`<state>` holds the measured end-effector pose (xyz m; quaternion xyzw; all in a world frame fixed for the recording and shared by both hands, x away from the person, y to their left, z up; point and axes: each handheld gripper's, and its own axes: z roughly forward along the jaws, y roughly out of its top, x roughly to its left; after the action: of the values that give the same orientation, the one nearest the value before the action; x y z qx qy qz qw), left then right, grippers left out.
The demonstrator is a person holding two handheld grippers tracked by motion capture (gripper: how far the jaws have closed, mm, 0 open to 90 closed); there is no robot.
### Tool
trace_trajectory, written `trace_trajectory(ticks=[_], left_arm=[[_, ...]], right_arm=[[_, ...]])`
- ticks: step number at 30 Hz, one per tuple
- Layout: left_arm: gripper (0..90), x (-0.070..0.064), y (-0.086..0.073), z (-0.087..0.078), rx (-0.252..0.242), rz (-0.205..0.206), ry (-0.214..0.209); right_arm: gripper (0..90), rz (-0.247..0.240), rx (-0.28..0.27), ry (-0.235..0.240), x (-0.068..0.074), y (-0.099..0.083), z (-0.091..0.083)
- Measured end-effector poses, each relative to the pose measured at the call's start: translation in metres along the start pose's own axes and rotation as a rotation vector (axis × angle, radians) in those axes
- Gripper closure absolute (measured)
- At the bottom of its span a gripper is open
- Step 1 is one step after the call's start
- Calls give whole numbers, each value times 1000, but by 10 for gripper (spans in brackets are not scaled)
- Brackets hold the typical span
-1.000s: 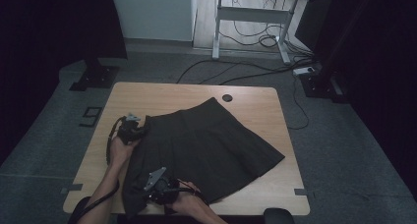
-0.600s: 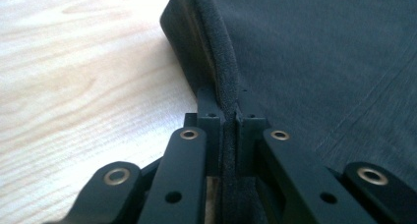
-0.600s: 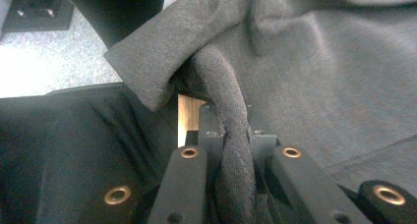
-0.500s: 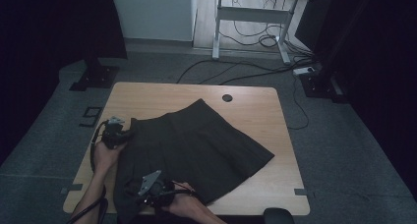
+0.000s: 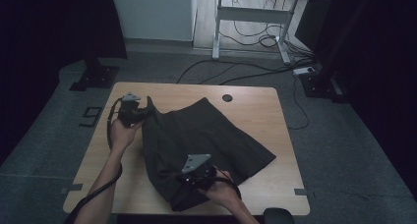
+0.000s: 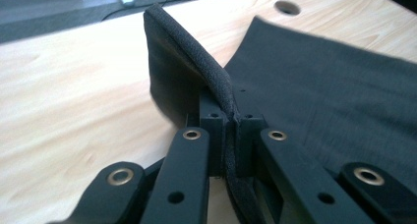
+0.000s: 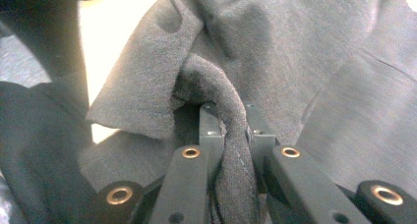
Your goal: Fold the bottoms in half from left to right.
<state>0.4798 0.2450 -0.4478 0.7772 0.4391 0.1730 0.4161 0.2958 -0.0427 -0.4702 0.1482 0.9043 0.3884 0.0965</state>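
Observation:
A dark grey skirt (image 5: 206,135) lies spread on the wooden table (image 5: 255,111). My left gripper (image 5: 140,113) is shut on the skirt's thick band (image 6: 196,52) at its left corner, lifting that edge off the table. My right gripper (image 5: 189,180) sits at the near edge and is shut on a bunched fold of the skirt fabric (image 7: 231,101). In the right gripper view the cloth drapes over and around the jaws. The skirt's far right hem (image 5: 260,155) lies flat.
A round cable hole (image 5: 226,98) is in the table near the far edge. A desk frame (image 5: 251,22) and cables (image 5: 255,71) are on the floor beyond. Bare wood (image 5: 93,170) lies left of the skirt.
My left gripper has swung out to the left and then forward with the band, pulling the skirt's left corner taut. The right gripper has stayed near the front edge.

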Motion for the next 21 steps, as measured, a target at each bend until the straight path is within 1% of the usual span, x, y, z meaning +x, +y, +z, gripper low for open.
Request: trace_trajectory(ticks=[1,2,3,5,9,10,11,13,14,15,16,17,18,19,21], left_arm=[[855,-3,5,4,-4,2,-9],[855,-6,9,7,-8,3,-16],[854,-13,17,15,-12,14,-26],[854,-21,24,24,-14,33,-29],[854,-36,39,38,-15,66,-37],[853,-36,39,38,-15,66,-37],[854,-43,48,44,-14,81,-40],[853,-51,57,48,-11,100,-40],[853,-51,57,48,-11,100,-40],[853,-58,66,52,-13,119,-42],[854,-58,66,52,-13,119,-42],[854,-64,75,57,-17,124,-52],[854,-64,75,57,-17,124,-52],[854,-68,81,59,-21,132,-54],[854,-75,92,67,-29,139,-66]], right_arm=[[823,18,-7,-24,-7,-6,-10],[823,28,-10,-38,-10,-9,-15],[823,36,-14,-51,-14,-13,-21],[823,59,-21,-76,-21,-19,-31],[823,104,-34,-114,-32,-32,-47],[823,112,-38,-123,-34,-35,-50],[823,118,-40,-132,-36,-37,-54],[823,129,-49,-149,-40,-41,-61],[823,133,-53,-156,-42,-42,-65],[823,137,-58,-166,-43,-43,-70],[823,137,-58,-166,-43,-43,-70],[822,147,-75,-184,-46,-44,-82],[822,147,-75,-184,-46,-44,-82],[823,149,-81,-189,-47,-44,-87],[822,160,-98,-219,-53,-45,-102]])
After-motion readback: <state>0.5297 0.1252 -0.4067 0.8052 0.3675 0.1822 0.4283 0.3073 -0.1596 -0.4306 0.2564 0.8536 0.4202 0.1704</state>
